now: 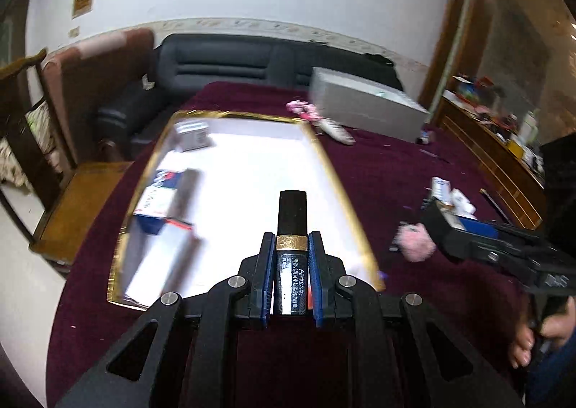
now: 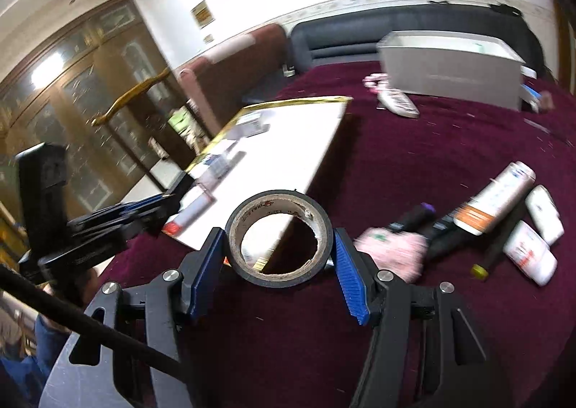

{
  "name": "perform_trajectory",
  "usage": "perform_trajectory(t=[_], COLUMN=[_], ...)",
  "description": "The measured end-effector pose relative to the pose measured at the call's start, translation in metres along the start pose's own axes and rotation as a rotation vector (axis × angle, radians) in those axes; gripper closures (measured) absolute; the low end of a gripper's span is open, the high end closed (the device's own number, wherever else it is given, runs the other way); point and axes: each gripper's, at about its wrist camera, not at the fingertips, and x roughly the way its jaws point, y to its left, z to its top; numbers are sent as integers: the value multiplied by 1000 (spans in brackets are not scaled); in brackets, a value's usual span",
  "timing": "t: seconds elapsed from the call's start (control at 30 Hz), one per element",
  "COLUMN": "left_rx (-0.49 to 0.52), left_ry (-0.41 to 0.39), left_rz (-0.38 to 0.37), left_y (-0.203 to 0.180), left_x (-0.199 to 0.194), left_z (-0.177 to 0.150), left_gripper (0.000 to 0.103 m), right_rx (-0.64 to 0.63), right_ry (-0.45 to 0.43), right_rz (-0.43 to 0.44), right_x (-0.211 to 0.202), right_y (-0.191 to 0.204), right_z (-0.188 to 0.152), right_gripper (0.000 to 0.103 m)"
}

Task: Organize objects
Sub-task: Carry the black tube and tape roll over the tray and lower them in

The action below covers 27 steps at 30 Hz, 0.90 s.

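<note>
Two loads are in the air at once, and everything points toward the white tray. Largest first: the surface [image 1: 414, 170], draped in a dark red cloth, carries all of it. At its far side sits a grey box [image 1: 363, 102], well apart from the work and seemingly not part of it.

Next comes the gold-rimmed tray [image 1: 324, 163], which looks like the collecting place: several small cartons [image 1: 160, 197] already lie along its left side, leaving the middle bare for more.

To the right of the tray lies the unsorted pile: white bottles [image 2: 529, 253], a larger tube [image 2: 496, 197], a fluffy pink thing [image 2: 392, 249] and a dark marker-like stick whose make is too blurred to tell. They lie loosely against one another, probably awaiting their turn.

The right hand-held gripper [image 2: 279, 239] is clenched across the outer wall of a black roll of tape [image 2: 279, 239], pads on opposite sides, so the ring is held up near the tray's near corner.

Smallest is the black tube with a gold band [image 1: 291, 246], perhaps a lipstick or mascara. The left hand-held gripper [image 1: 291, 253] grasps it lengthwise between nearly closed pads, its cap jutting forward over the tray's near edge, well placed for setting down inside.
</note>
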Motion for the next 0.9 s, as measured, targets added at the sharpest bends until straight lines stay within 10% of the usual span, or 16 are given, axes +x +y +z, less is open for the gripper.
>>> perform_trajectory(t=[0.9], left_rx=[-31], left_ry=[155], left_rz=[90], left_y=[60], left_x=[40], left_z=[-6], left_gripper=[89], right_rx=[-191], right_ry=[242], right_rz=[-38], right_x=[140], right_y=[62], right_z=[13], right_gripper=[44])
